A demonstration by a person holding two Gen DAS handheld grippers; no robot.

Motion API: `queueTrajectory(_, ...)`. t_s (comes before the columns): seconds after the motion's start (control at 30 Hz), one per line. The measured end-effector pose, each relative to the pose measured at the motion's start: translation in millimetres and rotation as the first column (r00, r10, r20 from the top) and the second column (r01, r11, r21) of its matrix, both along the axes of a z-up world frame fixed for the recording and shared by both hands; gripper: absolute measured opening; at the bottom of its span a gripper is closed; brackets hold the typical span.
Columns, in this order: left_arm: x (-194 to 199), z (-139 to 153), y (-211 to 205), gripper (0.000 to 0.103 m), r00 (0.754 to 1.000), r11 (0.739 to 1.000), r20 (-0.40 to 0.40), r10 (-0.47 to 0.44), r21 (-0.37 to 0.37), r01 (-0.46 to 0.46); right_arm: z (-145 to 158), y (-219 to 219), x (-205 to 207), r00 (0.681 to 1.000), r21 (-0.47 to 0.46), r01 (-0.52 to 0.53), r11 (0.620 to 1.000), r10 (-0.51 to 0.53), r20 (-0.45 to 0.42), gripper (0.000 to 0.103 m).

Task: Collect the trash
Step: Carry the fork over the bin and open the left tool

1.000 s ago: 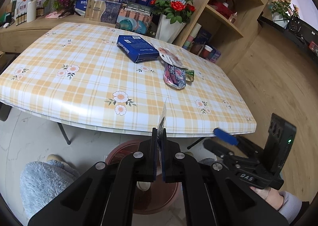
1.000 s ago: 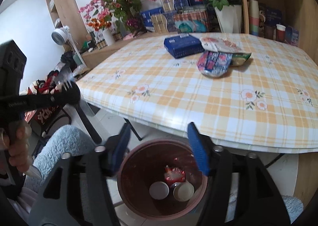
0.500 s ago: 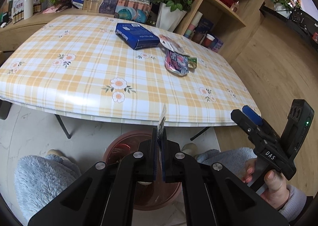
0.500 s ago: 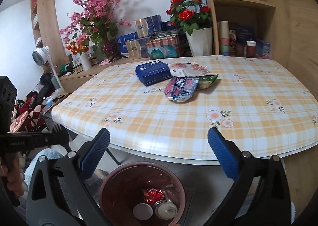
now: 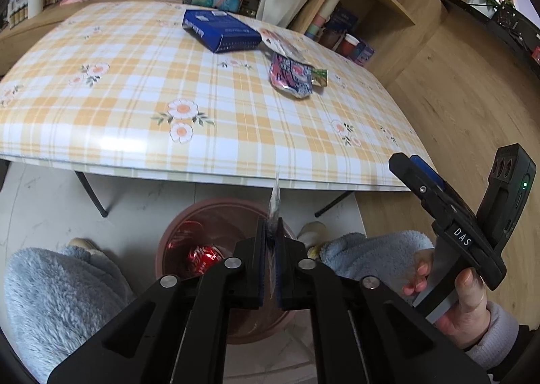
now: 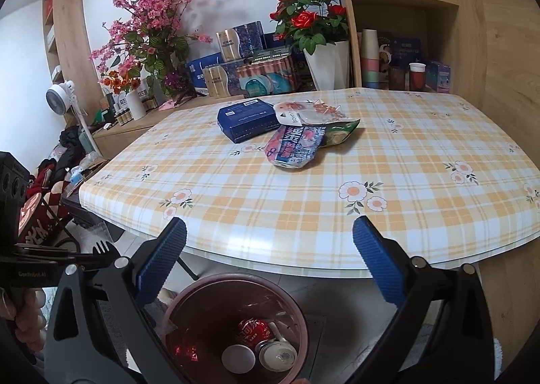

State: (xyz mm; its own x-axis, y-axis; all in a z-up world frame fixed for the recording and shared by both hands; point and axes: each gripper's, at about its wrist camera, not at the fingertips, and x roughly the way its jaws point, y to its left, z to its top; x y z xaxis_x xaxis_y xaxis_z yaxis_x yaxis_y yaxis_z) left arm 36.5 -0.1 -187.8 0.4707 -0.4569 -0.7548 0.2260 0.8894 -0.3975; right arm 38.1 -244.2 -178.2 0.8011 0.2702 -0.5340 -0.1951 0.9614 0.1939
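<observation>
Over the round brown plastic bin [image 5: 216,269], the left jaws, gripping a thin clear wrapper [image 5: 274,205], have just begun loosening; the right jaws have been spread wide, empty.

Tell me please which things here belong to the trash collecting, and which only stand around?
Belong to the job:
- thin wrapper pinched in the left gripper, above the bin
- reddish trash bin on the floor
- pink snack bag, white pouch and green packet on the table
- right gripper, empty

Just lying about:
- rose vase
- stacked cups
- fan

The blue box: cannot tell.
</observation>
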Motion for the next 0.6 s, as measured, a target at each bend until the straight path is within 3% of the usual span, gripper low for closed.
queueTrajectory(0.07,-0.4,-1.0,-0.8,0.028,1.0,1.0,0.0,0.001,0.005,-0.001,-0.5,0.8,-0.1,1.0,-0.005,0.001,1.0,-0.001,-0.001,0.097)
queueTrajectory(0.27,3.0,-1.0,6.1,0.043,0.999,0.999,0.012,0.034,0.023,-0.034,-3.0,0.4,0.0,1.0,-0.014,0.008,1.0,-0.009,-0.006,0.097)
queueTrajectory(0.43,6.9,-2.7,13.2,0.049,0.999,0.998,0.004,0.054,0.016,-0.054,-5.3,-0.6,0.7,1.0,-0.014,0.016,1.0,-0.017,-0.014,0.097)
queueTrajectory(0.5,7.9,-1.7,15.2,0.055,0.998,0.998,0.013,0.064,0.022,-0.064,-6.1,-0.8,1.2,1.0,-0.013,0.018,1.0,-0.018,-0.016,0.097)
queueTrajectory(0.6,9.0,3.1,18.4,0.073,0.995,0.995,0.057,0.085,0.048,-0.088,-9.0,-2.8,3.4,1.0,0.0,0.014,1.0,-0.014,-0.026,0.097)
